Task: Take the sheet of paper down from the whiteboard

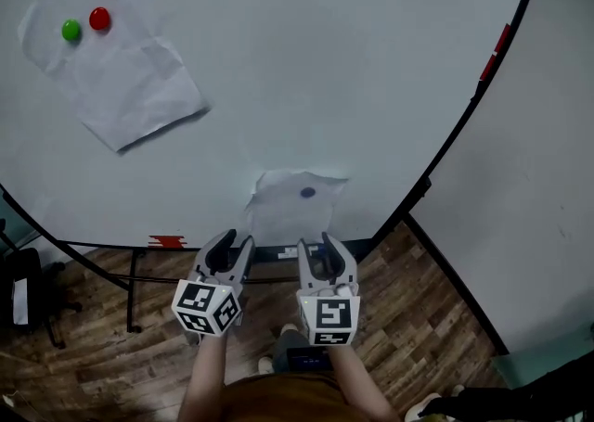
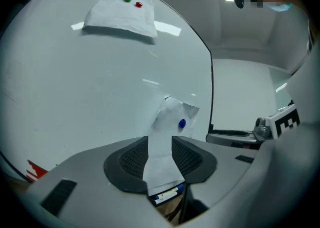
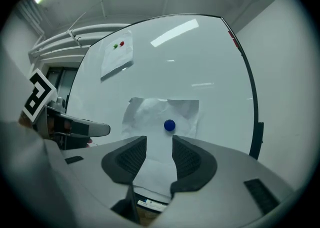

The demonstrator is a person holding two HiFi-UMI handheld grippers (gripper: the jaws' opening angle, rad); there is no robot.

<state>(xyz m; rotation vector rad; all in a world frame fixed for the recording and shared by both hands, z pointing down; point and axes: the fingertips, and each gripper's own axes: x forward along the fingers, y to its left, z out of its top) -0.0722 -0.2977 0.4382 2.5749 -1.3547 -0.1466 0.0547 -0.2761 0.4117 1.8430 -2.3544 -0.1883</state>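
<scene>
A crumpled white sheet [image 1: 295, 207] hangs low on the whiteboard [image 1: 306, 68], pinned by a blue magnet [image 1: 307, 193]. Both grippers point level at the board just below it. My left gripper [image 1: 232, 249] stands open; in the left gripper view the sheet [image 2: 170, 117] and magnet [image 2: 182, 123] show through the gap of the open jaws [image 2: 160, 152], with no pad pressing on them. My right gripper [image 1: 320, 251] is open too, its jaws [image 3: 159, 154] framing the sheet [image 3: 150, 114] under the magnet [image 3: 169, 125].
A second, larger sheet [image 1: 121, 77] sits at the board's upper left under a green magnet [image 1: 71, 30] and a red magnet [image 1: 99, 18]. Markers [image 2: 167, 194] lie in the tray under the board. A white wall [image 1: 538, 179] stands to the right, above a wooden floor [image 1: 408, 318].
</scene>
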